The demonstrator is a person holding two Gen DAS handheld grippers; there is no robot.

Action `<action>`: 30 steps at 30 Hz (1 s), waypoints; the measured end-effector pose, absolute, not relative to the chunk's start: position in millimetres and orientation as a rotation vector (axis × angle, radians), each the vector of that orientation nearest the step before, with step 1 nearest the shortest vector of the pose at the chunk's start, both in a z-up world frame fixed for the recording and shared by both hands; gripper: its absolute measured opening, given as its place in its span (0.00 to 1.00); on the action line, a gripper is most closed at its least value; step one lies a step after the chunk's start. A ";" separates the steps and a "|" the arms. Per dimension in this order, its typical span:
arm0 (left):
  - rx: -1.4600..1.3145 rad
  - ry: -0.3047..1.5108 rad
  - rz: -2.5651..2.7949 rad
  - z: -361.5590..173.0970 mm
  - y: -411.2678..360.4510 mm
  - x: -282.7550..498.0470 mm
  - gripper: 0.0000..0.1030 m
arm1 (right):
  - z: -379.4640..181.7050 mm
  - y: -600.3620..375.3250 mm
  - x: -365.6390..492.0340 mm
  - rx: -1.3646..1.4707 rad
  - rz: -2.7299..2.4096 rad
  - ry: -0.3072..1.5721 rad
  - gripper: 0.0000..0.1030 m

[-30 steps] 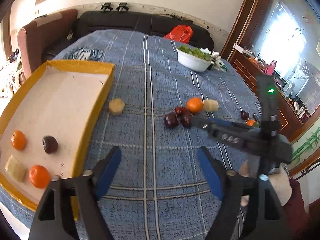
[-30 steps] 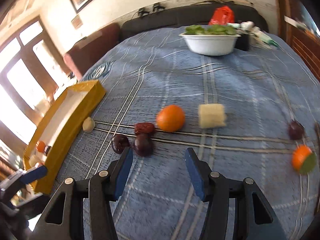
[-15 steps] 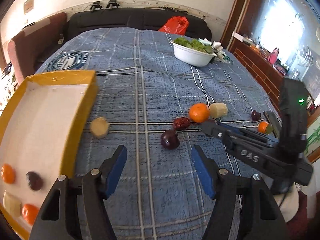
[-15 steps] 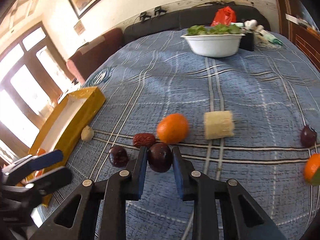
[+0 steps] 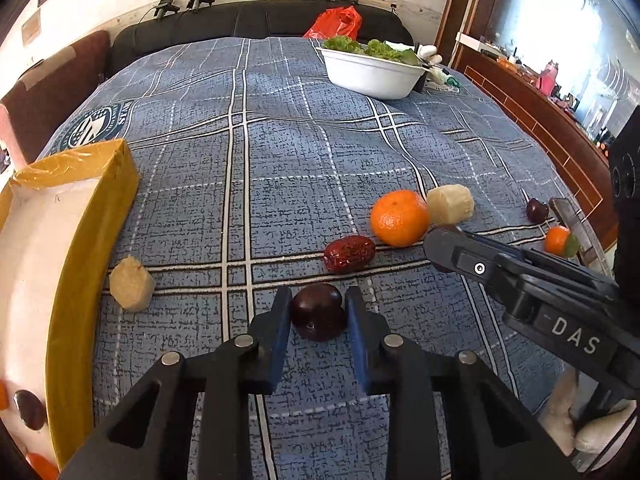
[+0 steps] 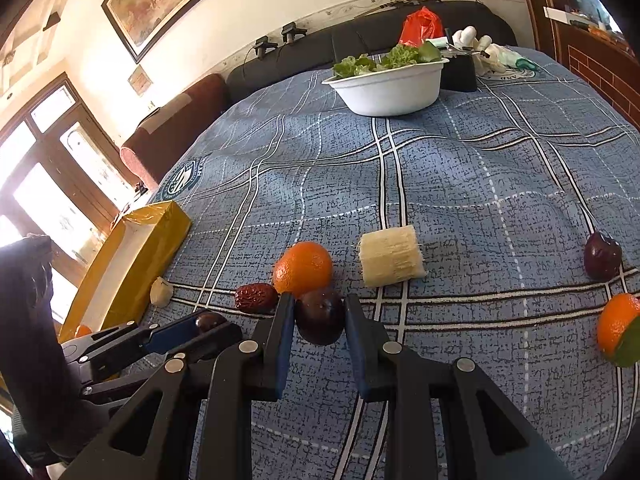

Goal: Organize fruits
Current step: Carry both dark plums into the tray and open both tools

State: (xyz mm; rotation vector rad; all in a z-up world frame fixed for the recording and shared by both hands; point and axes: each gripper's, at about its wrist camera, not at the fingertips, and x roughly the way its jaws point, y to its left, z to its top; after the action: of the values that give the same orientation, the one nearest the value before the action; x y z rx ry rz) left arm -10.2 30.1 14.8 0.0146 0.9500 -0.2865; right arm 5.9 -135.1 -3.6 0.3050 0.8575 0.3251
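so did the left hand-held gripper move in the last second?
Yes. The left hand-held gripper moved right, away from the yellow box, and shut on a dark plum.

Three dark plums [image 6: 320, 316] lie on the cloth, one in the box [image 5: 28, 410]. Two oranges [image 6: 303, 267], two pale chunks [image 6: 391, 258], one date [image 6: 255, 298].

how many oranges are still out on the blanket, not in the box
2. One whole orange sits mid-blanket, between the red date and the pale chunk. A second orange, with a green patch, lies at the far right edge. Others could be hidden behind the grippers.
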 end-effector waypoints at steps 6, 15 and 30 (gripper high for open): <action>-0.074 0.897 -0.248 39.3 61.9 -28.5 0.25 | -0.8 -131.5 3.8 0.271 0.310 0.832 0.26; -0.203 0.785 -0.013 85.5 165.0 -65.5 0.26 | 1.9 -123.2 1.1 0.213 0.260 0.819 0.26; -0.257 0.825 0.118 70.5 286.6 -55.7 0.26 | 56.5 40.1 -30.8 0.116 0.715 0.899 0.27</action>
State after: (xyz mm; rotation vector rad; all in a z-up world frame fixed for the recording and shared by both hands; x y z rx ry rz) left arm -55.7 286.6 70.5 -0.2569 0.8253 0.1175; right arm -30.8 40.1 56.5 0.1156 0.8987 0.7147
